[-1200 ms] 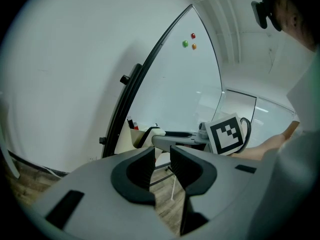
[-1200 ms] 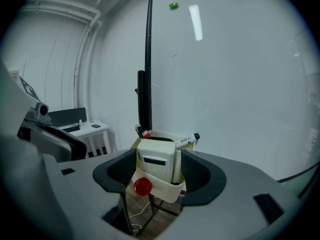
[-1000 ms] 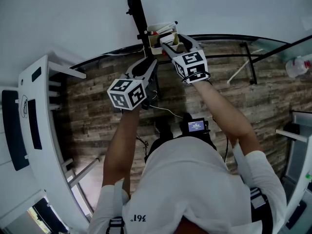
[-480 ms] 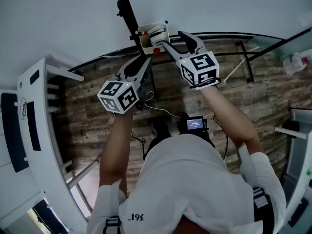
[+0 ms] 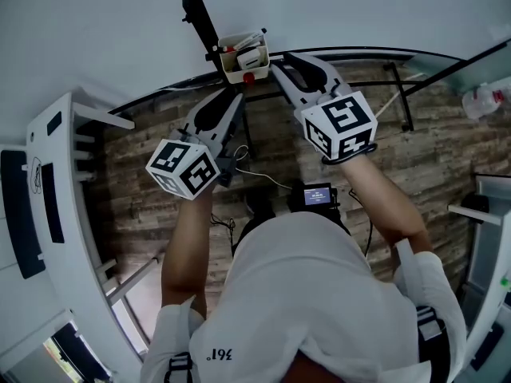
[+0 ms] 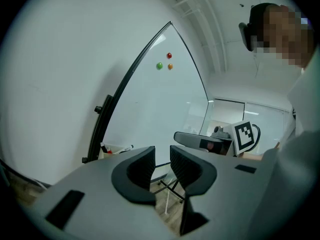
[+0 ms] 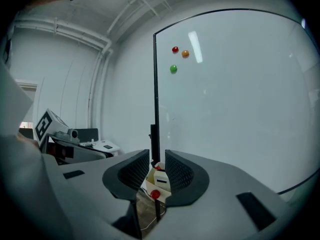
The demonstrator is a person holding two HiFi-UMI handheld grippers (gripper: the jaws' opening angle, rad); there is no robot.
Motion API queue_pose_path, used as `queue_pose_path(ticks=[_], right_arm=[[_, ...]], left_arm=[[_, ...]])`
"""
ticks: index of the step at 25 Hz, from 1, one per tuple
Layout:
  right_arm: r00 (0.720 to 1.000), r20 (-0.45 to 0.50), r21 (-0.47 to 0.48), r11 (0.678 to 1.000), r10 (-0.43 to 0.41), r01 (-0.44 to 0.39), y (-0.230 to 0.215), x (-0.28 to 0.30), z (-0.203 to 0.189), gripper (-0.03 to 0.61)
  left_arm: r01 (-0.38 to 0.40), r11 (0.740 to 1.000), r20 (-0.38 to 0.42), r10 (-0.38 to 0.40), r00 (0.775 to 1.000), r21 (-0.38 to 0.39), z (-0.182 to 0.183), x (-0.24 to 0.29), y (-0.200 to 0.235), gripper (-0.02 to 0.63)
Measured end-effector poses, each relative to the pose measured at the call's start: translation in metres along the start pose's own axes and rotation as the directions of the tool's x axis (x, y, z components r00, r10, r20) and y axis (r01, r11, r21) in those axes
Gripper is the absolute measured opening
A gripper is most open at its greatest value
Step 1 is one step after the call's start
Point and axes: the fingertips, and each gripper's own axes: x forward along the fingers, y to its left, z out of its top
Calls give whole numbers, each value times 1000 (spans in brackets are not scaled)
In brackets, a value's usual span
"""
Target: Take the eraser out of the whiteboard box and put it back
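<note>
Right gripper view, right claw (image 7: 157, 159) just narrowed, gripping nothing, facing whiteboard box (image 7: 159, 181), left claw (image 6: 161, 156) released, empty.

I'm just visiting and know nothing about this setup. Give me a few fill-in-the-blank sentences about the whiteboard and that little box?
1. Beside the red magnet and the orange magnet on the whiteboard sits a ____ one.
2. The eraser lies ____ the box.
3. The round knob on the box's front is ____.
4. Between the left gripper's jaws there is ____.
Missing words: green; inside; red; nothing.
</note>
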Motion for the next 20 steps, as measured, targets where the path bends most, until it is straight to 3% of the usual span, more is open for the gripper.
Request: queue_pose_path(ticks=[11,20], right_arm=[[1000,31,-8,1000,-4,4,8,-53,13,63],[1000,-3,50,999,-18,18,4,-77,-7,51]], left_arm=[[4,1000,30,-4,1000,-26,1,-25,-31,95],[0,997,10,0,1000,-74,-18,-41,-42,95]])
